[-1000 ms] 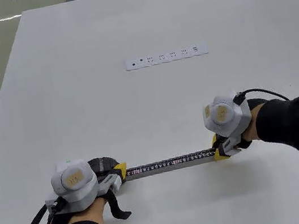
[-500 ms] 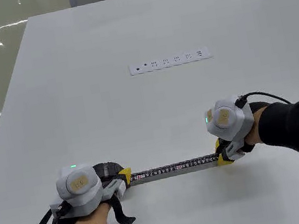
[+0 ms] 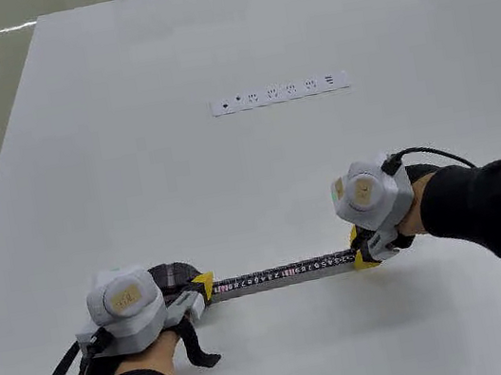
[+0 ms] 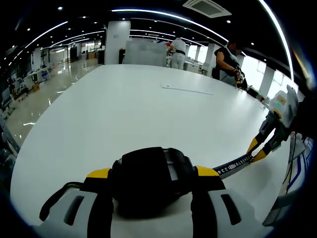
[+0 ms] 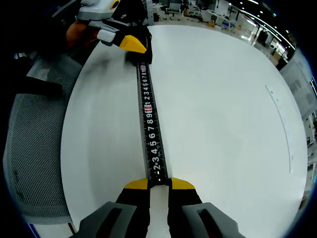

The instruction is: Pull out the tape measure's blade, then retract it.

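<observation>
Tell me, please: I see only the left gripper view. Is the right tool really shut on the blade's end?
Observer: Yes. The right gripper view shows the right tool shut on the tip of the blade, the 2 mark just outside it.
Operator: Does it bend near the tape measure case? My left tool hides that part.
Observer: No. In the head view it runs straight and flat on the table.
Operator: How much is out?
Observer: Past the red 10 mark.

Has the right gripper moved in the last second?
Yes, slightly. Against the power strip, the right gripper, clamped on the blade, has shifted left in the head view, toward the left gripper holding the tape measure case.
</observation>
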`<state>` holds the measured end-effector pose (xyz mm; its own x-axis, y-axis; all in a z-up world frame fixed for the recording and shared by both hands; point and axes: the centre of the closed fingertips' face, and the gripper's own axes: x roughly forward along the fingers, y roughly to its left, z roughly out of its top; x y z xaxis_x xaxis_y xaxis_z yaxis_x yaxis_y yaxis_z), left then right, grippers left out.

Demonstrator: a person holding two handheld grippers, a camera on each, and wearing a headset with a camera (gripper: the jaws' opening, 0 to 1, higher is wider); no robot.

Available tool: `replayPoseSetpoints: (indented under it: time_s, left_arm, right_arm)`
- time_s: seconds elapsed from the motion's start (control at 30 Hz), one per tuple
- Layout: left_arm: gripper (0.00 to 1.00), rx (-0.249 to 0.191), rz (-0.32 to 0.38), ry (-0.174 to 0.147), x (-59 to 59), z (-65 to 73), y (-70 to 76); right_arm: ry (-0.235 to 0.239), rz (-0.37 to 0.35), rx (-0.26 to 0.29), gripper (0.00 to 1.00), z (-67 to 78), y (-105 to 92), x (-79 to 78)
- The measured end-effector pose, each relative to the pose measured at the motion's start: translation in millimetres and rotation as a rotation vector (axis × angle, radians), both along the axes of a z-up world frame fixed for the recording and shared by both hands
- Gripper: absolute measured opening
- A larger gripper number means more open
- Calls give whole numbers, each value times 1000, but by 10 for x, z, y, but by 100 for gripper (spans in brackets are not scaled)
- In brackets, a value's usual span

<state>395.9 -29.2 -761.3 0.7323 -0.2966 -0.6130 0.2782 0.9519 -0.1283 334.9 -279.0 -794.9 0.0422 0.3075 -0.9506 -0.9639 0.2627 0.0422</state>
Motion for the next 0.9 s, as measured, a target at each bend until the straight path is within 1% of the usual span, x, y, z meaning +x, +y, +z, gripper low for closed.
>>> replayPoseSetpoints:
  time_s: [0.07,0.13,0.3,0.4,0.9]
  left_arm:
    - [58,0,-1,1,2,0,0]
    - [58,1,-1,2,0,-1,0]
    - [58,1,-2,5,3,-5,2]
    - [58,1,-3,7,4,-8,3]
    - [58,3,-4,8,11,-7,4]
  right_arm:
    - [-5,11,2,8,0,4,1]
    - [-5,-6,4,8,-1,13,8]
    - [-6,-11,-7,8,1,36,14]
    - [0,-36,-7,8,-1,48,19]
    - [-1,-51,-17,8,-7,100,31]
